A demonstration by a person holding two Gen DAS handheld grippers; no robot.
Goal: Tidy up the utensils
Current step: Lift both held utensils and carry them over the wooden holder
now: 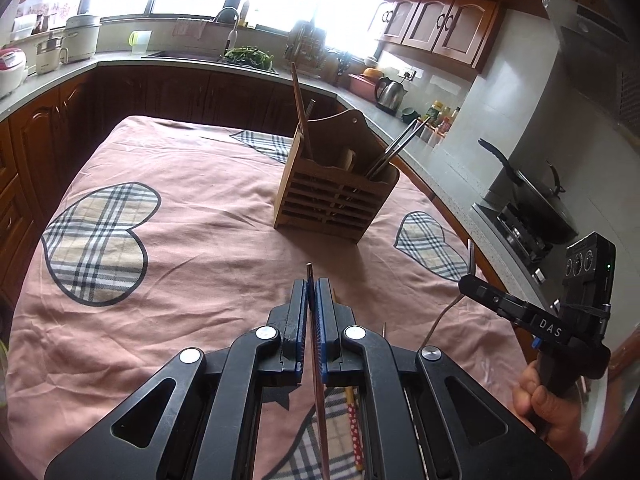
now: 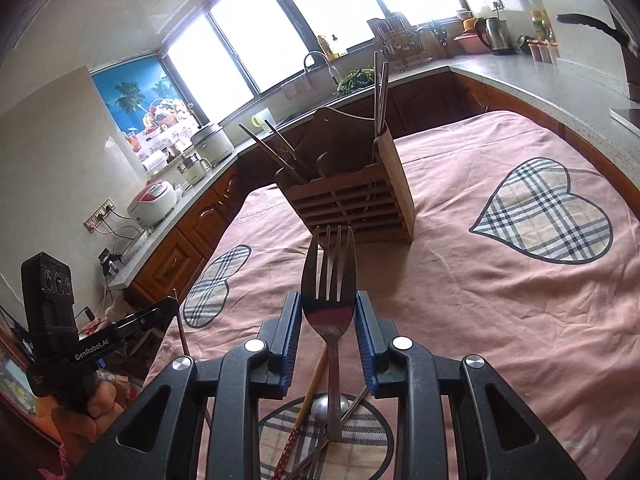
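A pink tablecloth with plaid hearts covers the table and spreads out ahead of both pairs of jaws. On it, well ahead of each gripper, stands the wooden utensil holder with a slatted front; wooden chopsticks lean up out of one compartment and metal chopsticks out of another.

The right gripper has its blue-padded jaws closed against the sides of a metal fork, pinching it at the base of the head. The tines rise past the fingertips toward the holder, and the handle runs back between the jaws. Below and behind those jaws a small heap of loose utensils lies on a plaid heart: a spoon bowl, a red patterned chopstick and several thin metal pieces.

The left gripper has its jaws pressed nearly together on a thin chopstick, held edge-on between the pads. Its tip pokes just beyond the fingertips and its shaft runs back under the gripper body. A red patterned chopstick lies on the cloth beneath and slightly right of these jaws.
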